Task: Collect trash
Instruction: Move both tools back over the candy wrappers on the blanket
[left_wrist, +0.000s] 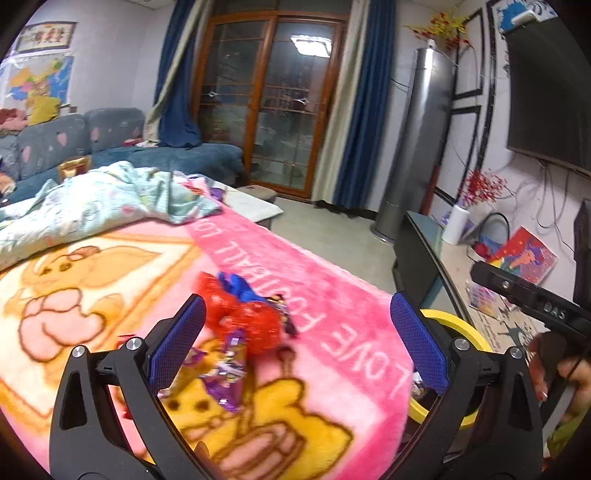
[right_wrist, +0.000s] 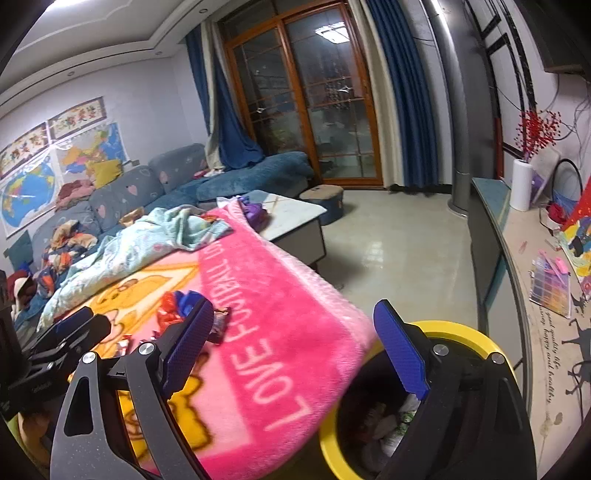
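A heap of crumpled wrappers lies on the pink cartoon blanket (left_wrist: 332, 295): red ones (left_wrist: 243, 314), a blue one (left_wrist: 236, 286) and a purple foil one (left_wrist: 225, 373). My left gripper (left_wrist: 295, 339) is open and empty, hovering just before the heap. The heap also shows in the right wrist view (right_wrist: 173, 310), with a dark wrapper (right_wrist: 219, 326). My right gripper (right_wrist: 295, 350) is open and empty, over the blanket's edge beside the yellow-rimmed trash bin (right_wrist: 461, 332), which holds trash. The bin also shows in the left wrist view (left_wrist: 458, 325).
A light blue quilt (left_wrist: 92, 206) is bunched at the blanket's far end. A low white table (right_wrist: 291, 214) stands beyond. A blue sofa (right_wrist: 166, 184) runs along the left. A long TV cabinet (right_wrist: 517, 258) with clutter is on the right. Tiled floor (right_wrist: 399, 251) lies between.
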